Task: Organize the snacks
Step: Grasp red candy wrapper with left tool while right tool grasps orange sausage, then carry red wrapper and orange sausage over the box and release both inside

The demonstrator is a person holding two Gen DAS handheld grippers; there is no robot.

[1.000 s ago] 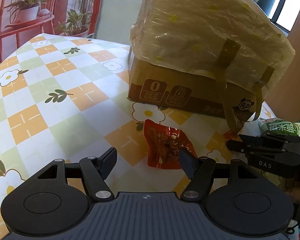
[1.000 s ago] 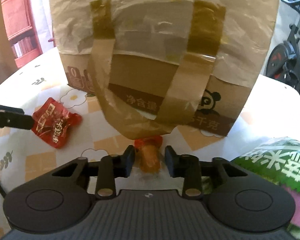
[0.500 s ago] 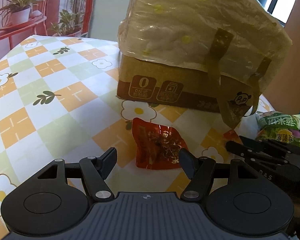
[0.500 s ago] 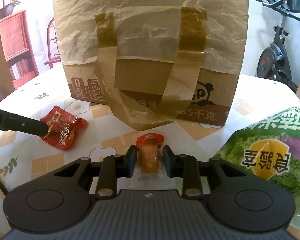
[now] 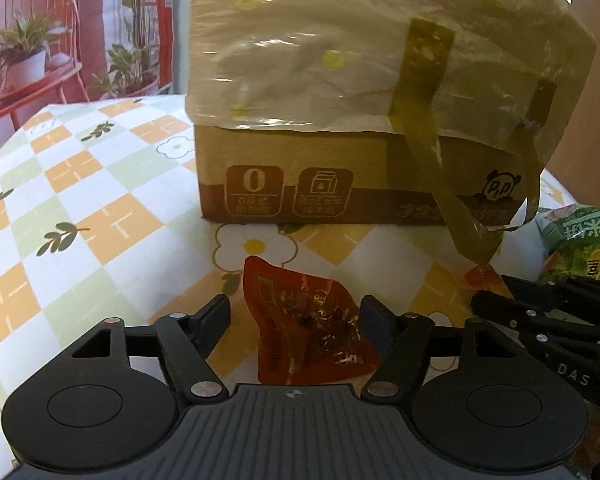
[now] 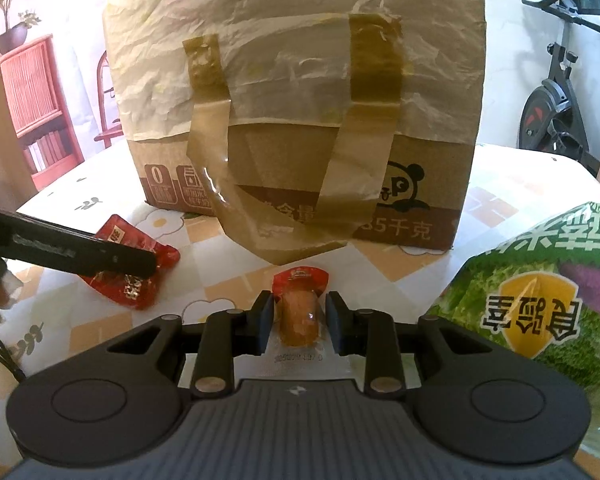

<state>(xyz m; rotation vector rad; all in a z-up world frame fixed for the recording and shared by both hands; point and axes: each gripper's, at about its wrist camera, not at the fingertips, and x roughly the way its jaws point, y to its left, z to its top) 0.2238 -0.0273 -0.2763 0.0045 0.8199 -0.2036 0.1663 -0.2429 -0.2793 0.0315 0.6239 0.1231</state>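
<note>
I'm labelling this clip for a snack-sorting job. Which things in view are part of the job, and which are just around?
Part of the job:
- red snack packet, between the open left gripper jaws
- sausage snack, in the shut right gripper
- green snack bag
- cardboard box with plastic liner, probably the container

Just around:
- exercise bike
- potted plant
- red chair
- bookshelf
</note>
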